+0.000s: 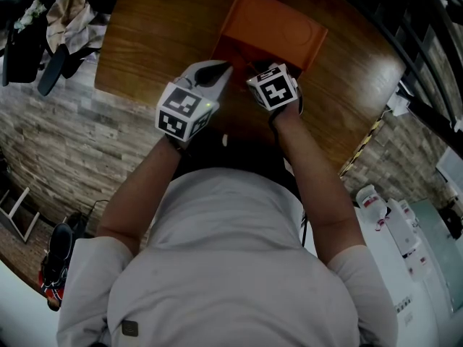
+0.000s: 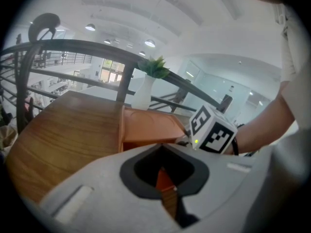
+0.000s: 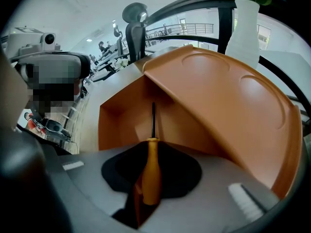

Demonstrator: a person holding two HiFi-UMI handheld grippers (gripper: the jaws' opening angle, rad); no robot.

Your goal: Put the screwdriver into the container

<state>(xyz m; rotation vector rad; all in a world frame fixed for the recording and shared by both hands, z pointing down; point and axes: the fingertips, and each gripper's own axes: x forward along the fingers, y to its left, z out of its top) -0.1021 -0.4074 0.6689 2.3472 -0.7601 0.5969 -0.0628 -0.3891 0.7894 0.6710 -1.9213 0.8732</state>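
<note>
Within right claw [image 3: 148,191], orange screwdriver [image 3: 152,165]

Round wooden table [image 1: 155,31], brick-patterned floor [image 1: 69,139]

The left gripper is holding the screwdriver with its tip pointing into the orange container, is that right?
No, it is the right gripper that holds the screwdriver; the right gripper view shows the handle between its jaws. The tip does point into the orange container.

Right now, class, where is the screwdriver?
In the right gripper view, the screwdriver sits clamped between the right gripper's jaws, its shaft pointing into the open orange container beneath its raised lid.
</note>
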